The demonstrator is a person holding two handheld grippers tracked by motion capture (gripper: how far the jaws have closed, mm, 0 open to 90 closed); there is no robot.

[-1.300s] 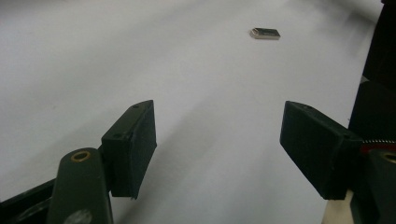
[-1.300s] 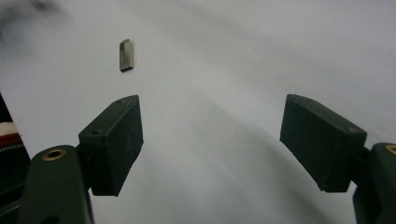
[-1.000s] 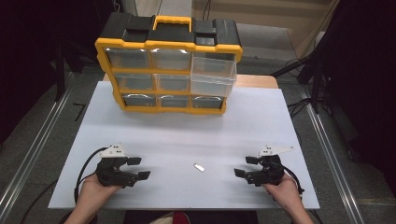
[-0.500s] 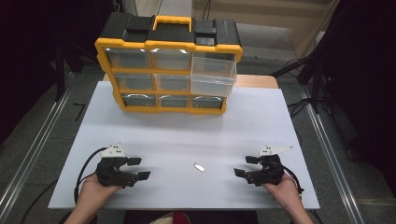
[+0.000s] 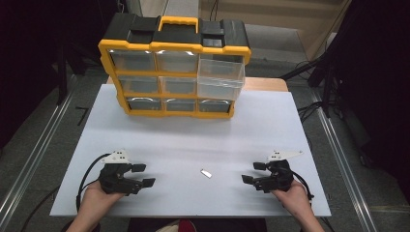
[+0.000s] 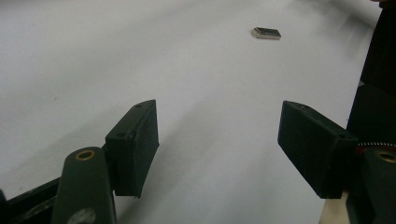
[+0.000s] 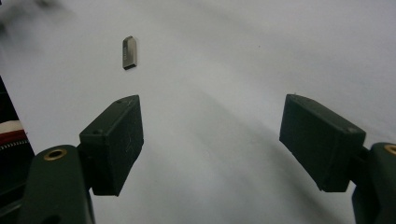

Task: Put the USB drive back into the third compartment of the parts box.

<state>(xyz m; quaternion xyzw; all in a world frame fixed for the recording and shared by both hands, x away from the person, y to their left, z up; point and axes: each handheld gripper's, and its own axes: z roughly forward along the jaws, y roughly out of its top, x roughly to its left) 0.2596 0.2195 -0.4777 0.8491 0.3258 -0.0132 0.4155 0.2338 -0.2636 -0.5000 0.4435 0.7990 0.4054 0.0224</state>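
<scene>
Nothing has moved since the earlier frames: both grippers and the small metal piece lie where they lay a second ago. Nearest the person, the left gripper [image 5: 141, 175] rests low on the white worktop [image 5: 169, 135] at its front left, held in the left hand [image 5: 94, 198], jaws spread wide with nothing between them; in the left gripper view the gripper [image 6: 219, 144] shows bare worktop between its two black pads. The right gripper [image 5: 252, 172] sits at the front right in the right hand [image 5: 295, 200], jaws likewise spread and empty, and the right gripper view confirms the same for the gripper [image 7: 210, 140]. Each carries a grey three-cornered plate on top, and a black cable loops from the left one toward the front edge. Between the two grippers, apart from both and somewhat closer to the right one, the small metal piece [image 5: 206, 173] lies flat on the worktop; it appears ahead of the jaws in the left gripper view [image 6: 266, 33] and in the right gripper view [image 7: 130, 52], touched by neither. At the far edge stands a yellow and black organiser case [image 5: 174, 67] with clear drawers, upright, handle on top; the clear drawers of its right column [image 5: 220, 77] stand out forward of the rest.
</scene>
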